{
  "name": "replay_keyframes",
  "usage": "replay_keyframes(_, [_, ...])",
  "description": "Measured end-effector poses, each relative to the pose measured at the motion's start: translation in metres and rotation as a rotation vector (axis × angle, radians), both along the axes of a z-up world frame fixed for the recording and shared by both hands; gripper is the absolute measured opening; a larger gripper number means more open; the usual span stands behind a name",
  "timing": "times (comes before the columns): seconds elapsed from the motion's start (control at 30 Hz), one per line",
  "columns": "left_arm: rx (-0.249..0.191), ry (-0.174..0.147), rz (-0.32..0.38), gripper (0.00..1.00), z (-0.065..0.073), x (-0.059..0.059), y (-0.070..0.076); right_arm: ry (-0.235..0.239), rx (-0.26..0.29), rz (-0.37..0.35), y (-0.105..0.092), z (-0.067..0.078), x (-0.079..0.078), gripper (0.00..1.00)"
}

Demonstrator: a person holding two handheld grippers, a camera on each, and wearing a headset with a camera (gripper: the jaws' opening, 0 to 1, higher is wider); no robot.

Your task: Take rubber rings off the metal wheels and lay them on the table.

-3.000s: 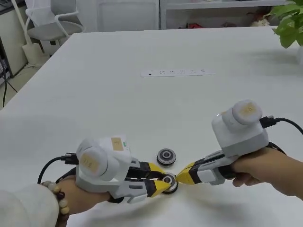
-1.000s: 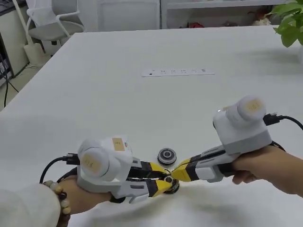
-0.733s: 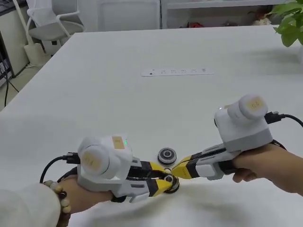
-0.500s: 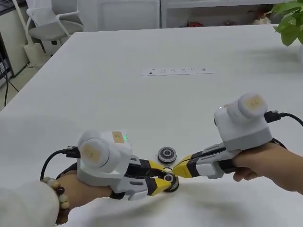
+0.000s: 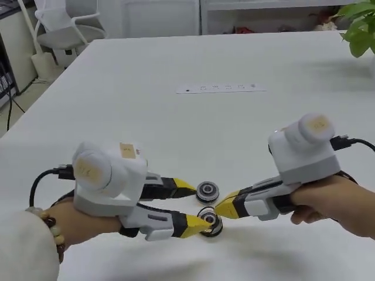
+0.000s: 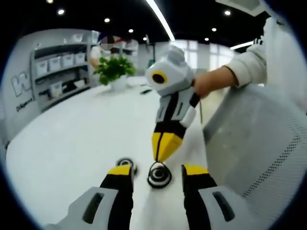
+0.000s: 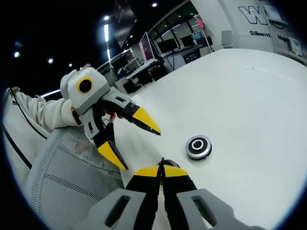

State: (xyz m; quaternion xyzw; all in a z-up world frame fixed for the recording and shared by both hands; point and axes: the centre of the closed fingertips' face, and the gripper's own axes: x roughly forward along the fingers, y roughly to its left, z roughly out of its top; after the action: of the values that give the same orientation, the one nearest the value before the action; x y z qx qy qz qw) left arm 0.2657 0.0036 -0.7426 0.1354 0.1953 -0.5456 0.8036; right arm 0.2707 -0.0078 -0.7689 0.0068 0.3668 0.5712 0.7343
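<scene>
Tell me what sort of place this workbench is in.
Likely an office or lab workroom: a big white table, a swivel office chair beyond its far corner, shelves lined with storage boxes, and a potted plant.

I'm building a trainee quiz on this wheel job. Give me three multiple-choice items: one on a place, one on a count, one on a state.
1. The nearer wheel lies: A in a tray, B at the right gripper's fingertips, C on the floor.
2. Wheels on the table: A one, B two, C four.
3. The left gripper's fingers are: A spread, B shut, C clamped on a wheel.
Key: B, its yellow fingertips reach it; B, a second wheel lies just beyond; A, a wide gap shows between them.
</scene>
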Motion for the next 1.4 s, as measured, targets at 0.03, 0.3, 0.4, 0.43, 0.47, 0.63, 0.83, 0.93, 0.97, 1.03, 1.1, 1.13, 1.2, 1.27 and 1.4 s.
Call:
replay_keyframes(0.03, [0.005,-0.009,-0.003,0.44,0.002,-0.001,0.002,-0.001,0.004,-0.002,0.000,0.001,0.000,0.00])
replay_keyframes(0.3, [0.044,-0.024,-0.015,0.61,0.013,-0.013,0.018,0.001,0.040,-0.032,-0.002,0.010,0.006,0.00])
replay_keyframes(0.4, [0.041,-0.019,-0.014,0.63,0.014,-0.018,0.024,-0.003,0.051,-0.031,0.000,0.013,0.006,0.00])
replay_keyframes(0.43, [0.037,-0.009,-0.007,0.64,0.014,-0.020,0.028,-0.004,0.056,-0.030,0.001,0.015,0.006,0.00])
replay_keyframes(0.47, [0.036,-0.004,-0.001,0.66,0.014,-0.021,0.031,-0.004,0.062,-0.029,0.002,0.016,0.005,0.00])
replay_keyframes(0.63, [0.024,0.003,0.043,0.74,0.025,-0.022,0.046,-0.009,0.084,-0.022,0.007,0.023,0.003,0.00])
replay_keyframes(0.83, [0.008,-0.009,0.067,0.79,0.046,-0.032,0.062,-0.015,0.096,-0.012,0.011,0.028,0.001,0.00])
replay_keyframes(0.93, [0.005,-0.029,0.083,0.79,0.055,-0.035,0.071,-0.015,0.100,-0.003,0.014,0.029,-0.001,0.00])
replay_keyframes(0.97, [0.000,-0.037,0.090,0.80,0.059,-0.037,0.076,-0.015,0.103,0.000,0.015,0.030,-0.002,0.00])
replay_keyframes(1.03, [-0.021,-0.048,0.124,0.80,0.064,-0.038,0.085,-0.015,0.107,0.003,0.017,0.031,-0.003,0.00])
replay_keyframes(1.1, [-0.051,-0.056,0.163,0.80,0.069,-0.039,0.092,-0.015,0.113,0.008,0.020,0.032,-0.004,0.00])
replay_keyframes(1.13, [-0.062,-0.061,0.178,0.80,0.070,-0.039,0.095,-0.013,0.116,0.010,0.022,0.033,-0.005,0.00])
replay_keyframes(1.2, [-0.083,-0.063,0.213,0.81,0.070,-0.041,0.101,-0.012,0.116,0.016,0.025,0.032,-0.008,0.00])
replay_keyframes(1.27, [-0.089,-0.063,0.236,0.82,0.067,-0.044,0.107,-0.012,0.113,0.021,0.027,0.031,-0.009,0.00])
replay_keyframes(1.4, [-0.086,-0.055,0.275,0.84,0.060,-0.050,0.116,-0.012,0.107,0.028,0.031,0.029,-0.012,0.00])
